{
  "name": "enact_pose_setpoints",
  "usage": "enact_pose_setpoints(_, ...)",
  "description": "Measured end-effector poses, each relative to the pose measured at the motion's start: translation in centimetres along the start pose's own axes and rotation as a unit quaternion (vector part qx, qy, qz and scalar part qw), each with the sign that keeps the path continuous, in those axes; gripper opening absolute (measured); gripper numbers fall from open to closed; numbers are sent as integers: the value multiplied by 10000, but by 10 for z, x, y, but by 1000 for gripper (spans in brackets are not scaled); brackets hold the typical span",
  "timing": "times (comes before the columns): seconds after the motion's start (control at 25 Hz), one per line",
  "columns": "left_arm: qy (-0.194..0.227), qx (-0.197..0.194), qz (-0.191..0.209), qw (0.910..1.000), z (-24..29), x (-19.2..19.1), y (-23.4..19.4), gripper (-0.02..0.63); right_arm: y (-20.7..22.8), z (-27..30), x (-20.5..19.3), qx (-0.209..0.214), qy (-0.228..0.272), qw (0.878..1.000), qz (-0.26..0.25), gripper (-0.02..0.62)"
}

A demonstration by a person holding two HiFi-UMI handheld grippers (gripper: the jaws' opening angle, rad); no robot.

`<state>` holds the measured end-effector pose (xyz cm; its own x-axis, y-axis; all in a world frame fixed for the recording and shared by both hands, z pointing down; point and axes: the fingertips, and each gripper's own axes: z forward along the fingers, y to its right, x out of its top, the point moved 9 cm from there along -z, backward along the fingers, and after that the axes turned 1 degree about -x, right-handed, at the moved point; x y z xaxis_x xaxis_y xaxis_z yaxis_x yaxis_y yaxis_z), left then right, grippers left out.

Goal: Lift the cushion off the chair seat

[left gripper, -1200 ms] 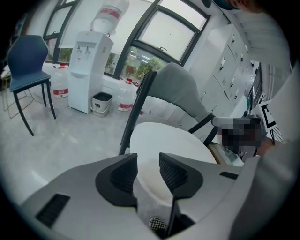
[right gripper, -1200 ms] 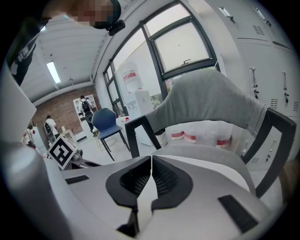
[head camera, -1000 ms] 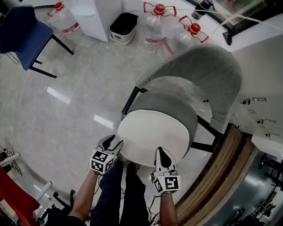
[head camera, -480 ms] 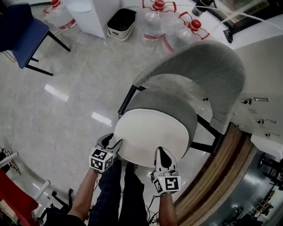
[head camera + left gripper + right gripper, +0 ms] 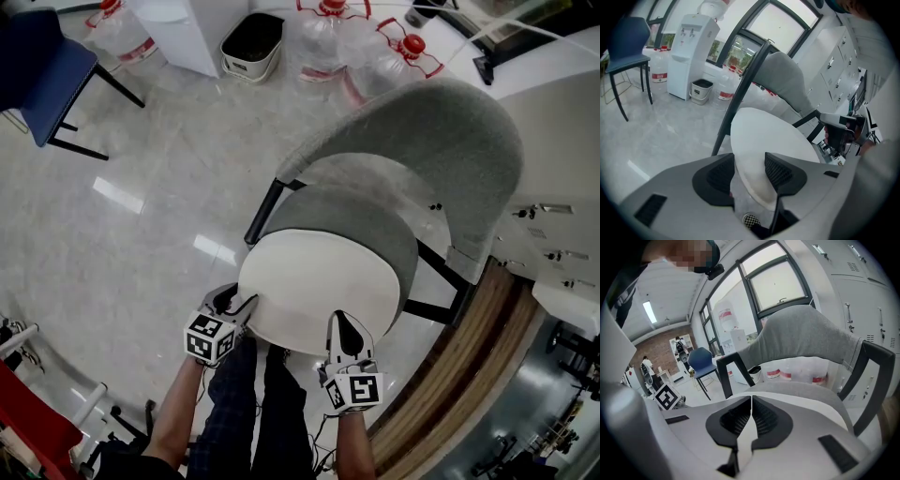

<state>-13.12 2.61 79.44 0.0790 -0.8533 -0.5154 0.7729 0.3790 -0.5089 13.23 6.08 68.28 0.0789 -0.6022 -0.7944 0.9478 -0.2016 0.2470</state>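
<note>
- From the head view I see the white cushion (image 5: 319, 286) on the grey chair (image 5: 441, 141) seat at mid-frame.
- Only its own view shows me the left gripper (image 5: 749, 168): jaws just opened, cushion rim between them.
- The right gripper (image 5: 751, 416) is pinched on the rim, and both point downward.

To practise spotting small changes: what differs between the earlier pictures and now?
The left gripper dipped slightly, and its fingers have just been opening with the white cushion's edge between them. The right gripper stayed pinched on the cushion's front edge. The cushion still lies on the grey chair.
</note>
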Motion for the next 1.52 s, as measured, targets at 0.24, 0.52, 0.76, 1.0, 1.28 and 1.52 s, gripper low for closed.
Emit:
enact_pose_setpoints(0.24, 100, 93, 64, 9999, -5, 3, 0, 116, 0, -2, -2, -47, -23, 10000, 32, 29)
enact_pose_setpoints(0.52, 305, 453, 664, 9963, -12, 5, 13, 34, -3, -9, 2, -71, -13, 10000, -2, 29)
enact_pose_setpoints(0.76, 478, 377, 736, 9954, -26, 14, 23, 29, -5, -24, 10, -128, 50, 9999, -10, 29)
enact_pose_setpoints(1.0, 643, 297, 832, 9940, -46, 29, 44, 28, -10, -45, 21, -196, 162, 9997, -21, 29)
enact_pose_setpoints(1.28, 817, 144, 1038, 9911, -77, 47, 79, 28, -16, -77, 39, -267, 293, 9992, 2, 29)
enact_pose_setpoints(1.52, 960, 95, 1220, 9878, -109, 68, 107, 28, -25, -108, 63, -367, 472, 9982, 23, 29)
